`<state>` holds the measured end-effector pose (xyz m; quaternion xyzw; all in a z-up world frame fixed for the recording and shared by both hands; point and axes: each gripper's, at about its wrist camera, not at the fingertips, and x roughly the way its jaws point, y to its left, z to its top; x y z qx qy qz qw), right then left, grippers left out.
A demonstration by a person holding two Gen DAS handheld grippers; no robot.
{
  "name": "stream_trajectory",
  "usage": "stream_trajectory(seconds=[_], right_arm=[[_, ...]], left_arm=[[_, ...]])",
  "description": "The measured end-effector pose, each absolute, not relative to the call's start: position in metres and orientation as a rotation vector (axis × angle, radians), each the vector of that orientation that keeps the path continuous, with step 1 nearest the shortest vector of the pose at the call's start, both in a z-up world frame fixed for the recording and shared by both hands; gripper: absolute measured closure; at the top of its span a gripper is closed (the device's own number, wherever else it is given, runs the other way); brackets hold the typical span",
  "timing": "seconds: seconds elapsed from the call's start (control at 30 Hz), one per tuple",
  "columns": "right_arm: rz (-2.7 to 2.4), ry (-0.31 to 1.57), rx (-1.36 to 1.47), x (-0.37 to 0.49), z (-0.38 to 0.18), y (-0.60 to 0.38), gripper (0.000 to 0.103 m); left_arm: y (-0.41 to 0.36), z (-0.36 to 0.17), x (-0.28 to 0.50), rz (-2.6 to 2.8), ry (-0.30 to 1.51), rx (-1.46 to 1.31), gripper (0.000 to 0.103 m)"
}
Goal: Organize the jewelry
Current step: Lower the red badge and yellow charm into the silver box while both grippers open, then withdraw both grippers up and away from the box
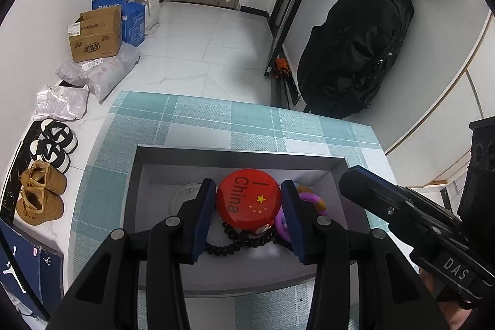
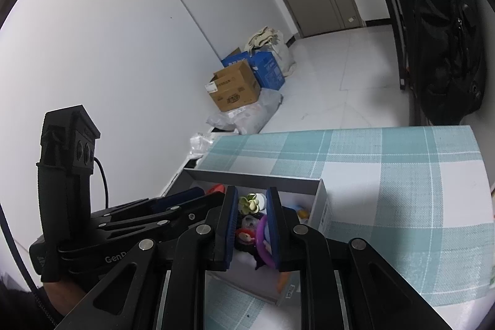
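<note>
The left gripper point(image 1: 248, 207) hangs over a shallow grey box point(image 1: 241, 151) and its two blue pads point(image 1: 206, 214) press against either side of a round red badge point(image 1: 248, 201) printed "I China" with yellow stars. The jaws stand moderately wide, set by the badge's width, and the badge sits raised between them above the box floor. Under it lies a string of dark beads point(image 1: 244, 240), curving across the box bottom. Just right of the badge, partly behind the right pad, lie purple rings point(image 1: 304, 197) with an orange piece; on the left a pale round item point(image 1: 185, 194) rests against the box floor, too hidden to name.

The right gripper point(image 2: 251, 225) is poised over the same box point(image 2: 321, 206), seen from its other side, with its jaws drawn narrow. Between the pads sit a purple ring point(image 2: 262, 237) and a small red-and-dark trinket point(image 2: 244, 235); the ring lies against the right-hand pad, but whether the pads truly clamp it cannot be told. Beyond the fingertips a small green flower-shaped piece point(image 2: 249, 203) lies in the box.

The box rests on a teal-and-white checked tablecloth point(image 1: 216, 116). Further off, on the white tiled floor, stand cardboard boxes point(image 1: 96, 34), and a black bag point(image 1: 359, 45) leans by the wall.
</note>
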<state>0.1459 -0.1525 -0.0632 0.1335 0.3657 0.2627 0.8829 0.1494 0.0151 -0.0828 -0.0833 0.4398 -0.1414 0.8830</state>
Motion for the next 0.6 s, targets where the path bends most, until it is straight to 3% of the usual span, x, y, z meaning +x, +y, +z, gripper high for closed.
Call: stream_trajectory(seconds=[0.17, 0.23, 0.27, 0.4, 0.5, 0.6], right_arm=[[0.535, 0.762, 0.276, 0.146, -0.065, -0.152, 0.078], [0.516, 0.762, 0.274, 0.146, -0.066, -0.154, 0.064], [0.514, 0.761, 0.283, 0.146, -0.066, -0.156, 0.063], [0.511, 0.742, 0.311, 0.145, -0.062, -0.163, 0.058], [0.502, 0.721, 0.311, 0.142, -0.060, -0.166, 0.048], [0.500, 0.718, 0.295, 0.141, -0.060, -0.164, 0.048]], left_arm=[[0.013, -0.086, 0.151, -0.288, 0.929, -0.168, 0.065], [0.014, -0.090, 0.153, -0.285, 0.955, -0.176, 0.065], [0.015, -0.091, 0.153, -0.288, 0.960, -0.185, 0.064], [0.020, -0.088, 0.150, -0.299, 0.942, -0.225, 0.052], [0.018, -0.086, 0.148, -0.301, 0.930, -0.224, 0.048], [0.016, -0.085, 0.147, -0.291, 0.919, -0.206, 0.048]])
